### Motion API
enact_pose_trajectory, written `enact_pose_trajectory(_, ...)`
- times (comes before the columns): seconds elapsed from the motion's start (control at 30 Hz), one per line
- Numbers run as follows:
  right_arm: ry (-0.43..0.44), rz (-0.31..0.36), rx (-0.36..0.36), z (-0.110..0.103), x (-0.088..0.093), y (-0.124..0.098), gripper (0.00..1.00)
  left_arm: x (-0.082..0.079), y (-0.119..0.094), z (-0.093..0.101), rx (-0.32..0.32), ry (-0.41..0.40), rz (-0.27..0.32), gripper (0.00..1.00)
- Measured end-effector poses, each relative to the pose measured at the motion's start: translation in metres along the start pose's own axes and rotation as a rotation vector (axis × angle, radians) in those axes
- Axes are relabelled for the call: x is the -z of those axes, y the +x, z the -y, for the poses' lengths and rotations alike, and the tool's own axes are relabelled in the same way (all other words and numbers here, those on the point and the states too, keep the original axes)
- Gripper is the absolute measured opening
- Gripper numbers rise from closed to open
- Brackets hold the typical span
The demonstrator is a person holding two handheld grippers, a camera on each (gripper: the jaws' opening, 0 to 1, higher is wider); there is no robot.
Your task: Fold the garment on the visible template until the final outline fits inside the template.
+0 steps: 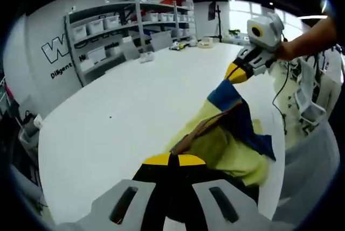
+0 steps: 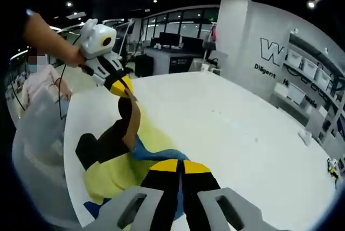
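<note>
- Left gripper [image 1: 170, 160] low in its own view, yellow-tipped jaws pressed together on a fold of the garment [image 1: 229, 145], right at the table's near edge.
- Garment's a crumpled heap here: pale yellow, a blue band across the top, a strip of brown lining showing.
- Right gripper [image 1: 235, 73] comes in from the right of that view, pinching the blue corner and lifting it off the white table [image 1: 118, 112].
- Over to the right gripper view: right gripper [image 2: 180, 167] clamped on the blue edge, garment [image 2: 116, 158] spread yellow and black below.
- Left gripper [image 2: 122, 86] there too, holding a raised fold.
- Shelves [image 1: 116, 29] with bins line the far wall.
</note>
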State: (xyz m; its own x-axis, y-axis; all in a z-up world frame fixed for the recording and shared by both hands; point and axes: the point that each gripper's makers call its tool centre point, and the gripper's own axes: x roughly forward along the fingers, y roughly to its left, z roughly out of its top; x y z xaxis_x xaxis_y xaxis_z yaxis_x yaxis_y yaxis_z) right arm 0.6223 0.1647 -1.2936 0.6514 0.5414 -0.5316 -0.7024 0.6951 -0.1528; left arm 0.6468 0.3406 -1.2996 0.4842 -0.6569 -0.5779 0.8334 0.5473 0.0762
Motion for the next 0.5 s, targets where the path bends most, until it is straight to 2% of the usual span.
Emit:
enact_pose_trajectory(0.27,0.029,0.017,0.033,0.021,-0.011,0.003,0.0,-0.014,-0.001,-0.01,-0.027,-0.002,0.006,0.01)
enact_pose_trajectory(0.5,0.056,0.021,0.054,0.04,-0.016,0.013,0.0,-0.026,0.008,-0.025,-0.051,-0.009,0.02,0.01)
